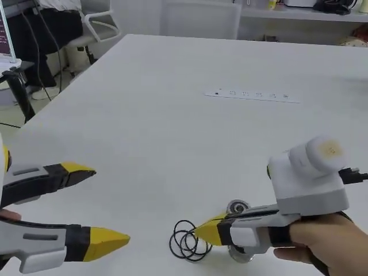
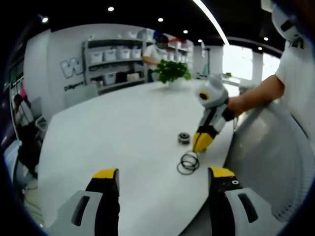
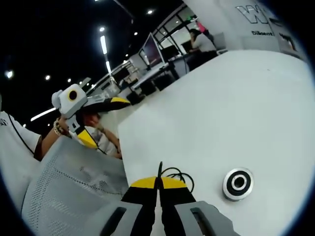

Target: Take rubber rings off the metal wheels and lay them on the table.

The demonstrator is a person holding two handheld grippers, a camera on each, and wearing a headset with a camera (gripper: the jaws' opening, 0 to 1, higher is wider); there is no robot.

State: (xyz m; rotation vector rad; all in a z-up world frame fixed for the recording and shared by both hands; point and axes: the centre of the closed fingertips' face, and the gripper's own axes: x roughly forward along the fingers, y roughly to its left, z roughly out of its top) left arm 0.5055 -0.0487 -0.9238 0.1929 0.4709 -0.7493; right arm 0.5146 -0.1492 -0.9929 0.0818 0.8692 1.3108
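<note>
A small pile of black rubber rings [image 1: 187,242] lies near the table's front edge, also seen as rubber rings [image 2: 188,162] and rubber rings [image 3: 180,175]. Just behind them sits a metal wheel [image 1: 237,206], the wheel [image 2: 184,138] and wheel [image 3: 238,183] in the gripper views. My right gripper [image 1: 198,231] is shut with its yellow tips at the pile; a thin black ring stands up from between its jaws at the right gripper [image 3: 158,180]. A second metal part [image 1: 241,254] peeks out under it. My left gripper [image 1: 112,204] hovers wide open to the left, a hand's width from the rings.
A white power strip [image 1: 253,95] lies across the middle of the white table [image 1: 144,115]. An office chair [image 1: 98,26] stands at the far left corner. A potted plant [image 2: 172,73] sits at the table's far end. A mesh chair [image 3: 74,187] is beside the near edge.
</note>
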